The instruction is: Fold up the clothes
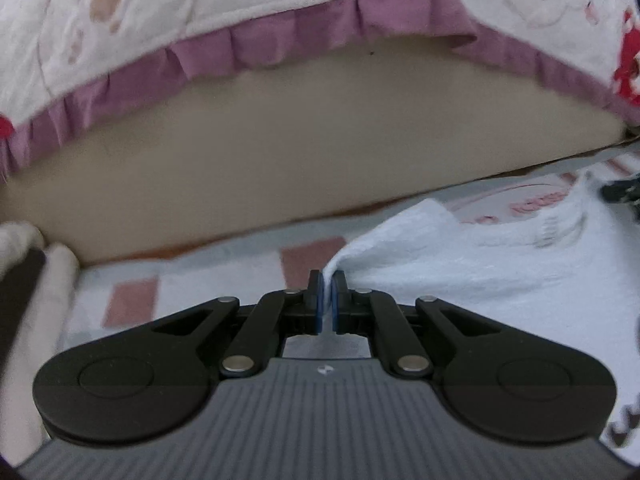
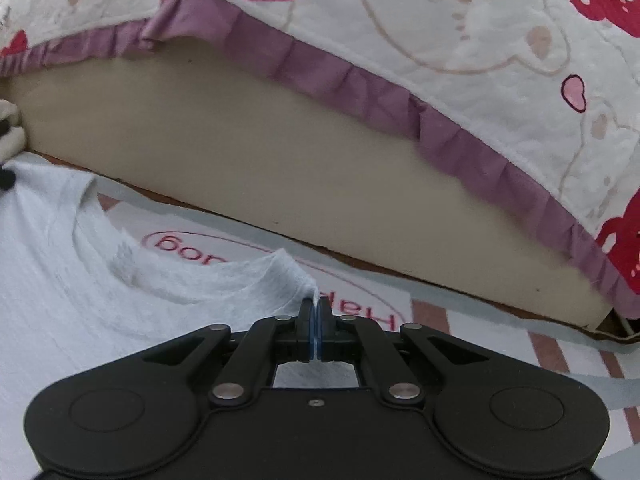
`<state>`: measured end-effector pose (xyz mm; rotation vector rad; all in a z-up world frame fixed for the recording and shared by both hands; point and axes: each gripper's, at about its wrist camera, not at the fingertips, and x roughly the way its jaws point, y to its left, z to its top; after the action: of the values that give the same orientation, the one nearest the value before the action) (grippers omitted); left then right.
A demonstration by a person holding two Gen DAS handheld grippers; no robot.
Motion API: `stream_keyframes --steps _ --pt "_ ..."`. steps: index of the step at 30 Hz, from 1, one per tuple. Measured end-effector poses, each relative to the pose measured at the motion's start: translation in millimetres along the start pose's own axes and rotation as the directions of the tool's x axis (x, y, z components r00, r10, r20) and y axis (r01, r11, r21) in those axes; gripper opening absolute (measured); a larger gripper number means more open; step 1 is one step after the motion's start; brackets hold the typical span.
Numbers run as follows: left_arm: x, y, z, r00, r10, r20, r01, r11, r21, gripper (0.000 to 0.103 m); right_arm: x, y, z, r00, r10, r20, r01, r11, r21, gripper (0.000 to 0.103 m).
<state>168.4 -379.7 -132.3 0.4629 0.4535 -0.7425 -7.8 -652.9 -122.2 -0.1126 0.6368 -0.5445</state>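
You get soft, even daylight in both views, with no glare and no hard shadows; only a dim band sits under the purple frill (image 1: pixel 240 46) of the quilt. The fisheye bends straight edges into curves and darkens the corners. The left claw (image 1: pixel 328 280) and right claw (image 2: pixel 316 304) look sharp up close, while the white shirt (image 2: pixel 52 280) is washed out, and the gloved fingers (image 1: pixel 56 264) at the left edge are smeared by blur

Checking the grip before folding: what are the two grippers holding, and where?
Both pinch the white shirt by its shoulders: left gripper, right gripper.
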Motion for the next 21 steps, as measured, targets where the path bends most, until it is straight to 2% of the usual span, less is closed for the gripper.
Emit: stream_keyframes --steps 1,3,5,6,8,9,11,12,14,15,17,19,20,21 --pt "8.5 -8.1 -2.5 0.999 0.054 -0.002 -0.054 0.997 0.054 0.0 7.8 0.3 1.1 1.0 -0.015 -0.011 0.015 1.0 -0.004 0.0" --pt "24.0 -15.1 -8.7 0.995 0.087 -0.052 -0.081 0.99 0.118 0.0 30.2 -0.5 1.7 0.997 0.011 -0.078 -0.01 1.0 0.016 0.001" --pt "32.1 -5.7 -15.6 0.991 0.066 -0.12 -0.059 0.996 0.061 0.001 54.3 -2.6 -1.5 0.98 0.039 -0.197 -0.03 0.998 0.046 0.005" --pt "32.6 1.9 -17.5 0.987 0.057 -0.154 -0.054 0.998 0.021 0.002 55.8 -3.7 -1.8 0.981 0.023 -0.194 -0.013 0.999 0.053 0.009" --pt "23.6 15.7 -19.1 0.983 0.023 -0.184 -0.033 0.998 -0.048 0.004 45.2 -12.1 -0.4 0.982 -0.021 -0.188 0.041 0.994 0.099 0.04" --pt "14.6 19.7 -19.7 0.981 -0.01 -0.192 -0.002 0.998 -0.06 0.004 39.3 -16.8 0.3 0.981 -0.044 -0.189 0.069 0.99 0.125 0.05" --pt "-5.1 26.2 -21.0 0.976 -0.079 -0.204 0.065 0.995 -0.073 0.008 13.8 -34.1 -5.2 0.982 -0.056 -0.181 0.096 0.971 0.219 0.052" --pt "-15.8 27.0 -22.4 0.972 -0.09 -0.217 0.078 0.995 -0.062 0.01 -3.3 -44.4 -10.8 0.983 -0.046 -0.179 0.095 0.957 0.276 0.052" --pt "-33.0 26.4 -25.9 0.965 -0.07 -0.254 0.053 0.996 -0.074 0.022 -38.0 -62.4 -26.9 0.983 -0.005 -0.181 0.073 0.924 0.375 0.052" --pt "-40.4 29.1 -28.6 0.956 -0.098 -0.276 0.064 0.989 -0.133 0.023 -58.1 -70.6 -37.8 0.982 0.019 -0.186 0.063 0.902 0.426 0.052" --pt "-55.9 35.9 -35.8 0.932 -0.187 -0.312 0.1 0.956 -0.274 0.023 -98.0 -85.4 -61.5 0.978 0.069 -0.196 0.046 0.849 0.526 0.052" --pt "-74.6 37.6 -48.8 0.896 -0.32 -0.308 0.173 0.89 -0.422 0.023 -135.5 -95.8 -89.4 0.97 0.121 -0.209 0.032 0.791 0.61 0.052" --pt "-84.8 35.7 -55.7 0.88 -0.364 -0.304 0.195 0.862 -0.468 0.026 -151.8 -97.5 -104.1 0.966 0.145 -0.215 0.026 0.772 0.636 0.053" --pt "-95.2 33.1 -62.1 0.87 -0.385 -0.307 0.202 0.847 -0.491 0.028 -164.3 -95.9 -116.7 0.961 0.163 -0.225 0.024 0.758 0.651 0.053"
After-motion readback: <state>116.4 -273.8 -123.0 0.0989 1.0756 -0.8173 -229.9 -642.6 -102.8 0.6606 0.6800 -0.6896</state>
